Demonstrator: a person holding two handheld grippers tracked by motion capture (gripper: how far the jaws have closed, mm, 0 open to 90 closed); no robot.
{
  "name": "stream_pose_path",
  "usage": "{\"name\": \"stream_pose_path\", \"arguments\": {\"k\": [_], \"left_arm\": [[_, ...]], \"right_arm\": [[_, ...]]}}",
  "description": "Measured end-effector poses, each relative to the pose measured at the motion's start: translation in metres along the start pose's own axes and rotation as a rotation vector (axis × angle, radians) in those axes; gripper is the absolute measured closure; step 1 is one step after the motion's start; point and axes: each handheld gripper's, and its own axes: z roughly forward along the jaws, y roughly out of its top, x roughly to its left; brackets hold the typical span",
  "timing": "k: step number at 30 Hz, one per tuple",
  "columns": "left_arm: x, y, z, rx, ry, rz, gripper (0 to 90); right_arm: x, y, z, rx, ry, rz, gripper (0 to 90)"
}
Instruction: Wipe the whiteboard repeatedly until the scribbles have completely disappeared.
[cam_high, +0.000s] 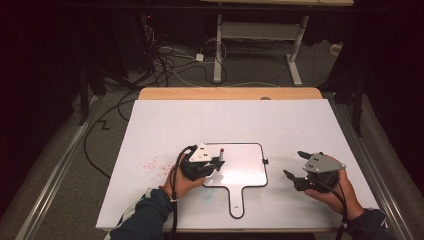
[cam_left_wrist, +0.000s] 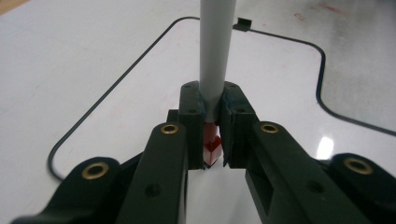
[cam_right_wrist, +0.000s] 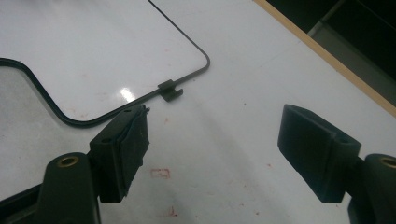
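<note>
A small whiteboard (cam_high: 245, 167) with a thin black rim and a handle lies flat on the white table cover. My left gripper (cam_high: 216, 164) hovers over the board's left part, shut on a grey marker (cam_high: 221, 155) with a red end. In the left gripper view the marker (cam_left_wrist: 215, 56) runs straight out from between the pads of the left gripper (cam_left_wrist: 212, 140), red showing at its near end, with the whiteboard (cam_left_wrist: 140, 93) below. My right gripper (cam_high: 293, 163) rests right of the board, open and holding nothing. The right gripper (cam_right_wrist: 217, 126) faces the whiteboard's (cam_right_wrist: 93, 46) right edge.
A small black clip (cam_high: 265, 161) sits on the board's right rim, and the same clip (cam_right_wrist: 169, 90) lies just ahead of the right jaws. Red specks (cam_high: 150, 164) dot the table cover (cam_high: 165, 120) left of the board. The wooden table edge (cam_high: 230, 93) runs along the far side.
</note>
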Motion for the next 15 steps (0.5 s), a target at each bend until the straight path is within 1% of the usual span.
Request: {"name": "stream_pose_path", "arguments": {"k": [3, 4, 6, 7, 9, 11, 14, 15], "left_arm": [[0.008, -0.008, -0.01, -0.001, 0.031, -0.008, 78.8], [0.011, -0.011, -0.012, -0.006, 0.039, -0.02, 78.8], [0.015, -0.014, -0.013, -0.023, 0.037, -0.043, 78.8], [0.015, -0.014, -0.012, -0.026, 0.036, -0.047, 78.8], [0.013, -0.011, -0.011, -0.018, 0.04, -0.03, 78.8], [0.011, -0.009, -0.008, -0.016, 0.03, -0.026, 78.8], [0.006, -0.004, -0.004, -0.014, 0.025, -0.026, 78.7], [0.004, -0.001, -0.002, -0.01, 0.024, -0.02, 78.7]], "right_arm": [[0.001, 0.0, 0.0, -0.001, 0.002, -0.001, 25.2], [0.001, 0.0, 0.0, -0.001, 0.001, 0.0, 25.2], [0.001, 0.0, 0.0, -0.002, 0.0, 0.001, 25.2], [0.001, 0.0, 0.0, -0.001, 0.001, 0.001, 25.2], [0.001, 0.001, 0.0, -0.003, 0.001, 0.003, 25.2], [0.002, 0.001, 0.0, -0.005, 0.005, 0.0, 25.3], [0.001, 0.002, 0.0, -0.01, 0.024, 0.019, 25.9], [0.001, 0.003, 0.0, -0.015, 0.027, 0.025, 26.1]]}}
